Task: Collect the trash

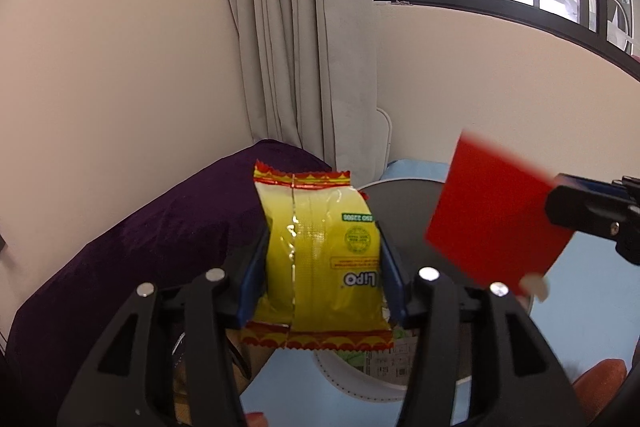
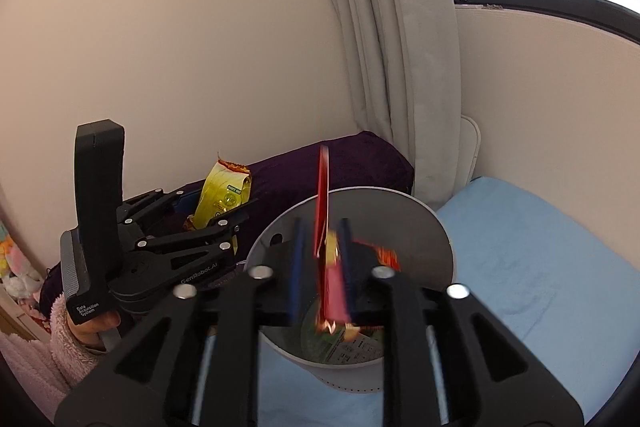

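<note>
Yellow crinkled foil snack packet (image 1: 320, 259) with red zigzag ends sits between the left gripper (image 1: 322, 267) fingers, which flank its sides partly open; whether they still press it I cannot tell. Beside it, a flat red packet (image 1: 496, 215), blurred, hangs between the right gripper's (image 2: 320, 259) parted fingers, over the round grey bin (image 2: 424, 227) on the light blue sheet (image 2: 540, 259).

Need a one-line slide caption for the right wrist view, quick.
Right gripper open over the grey bin, blurred red packet between its blue pads; left gripper alongside carrying a yellow wrapper.
</note>
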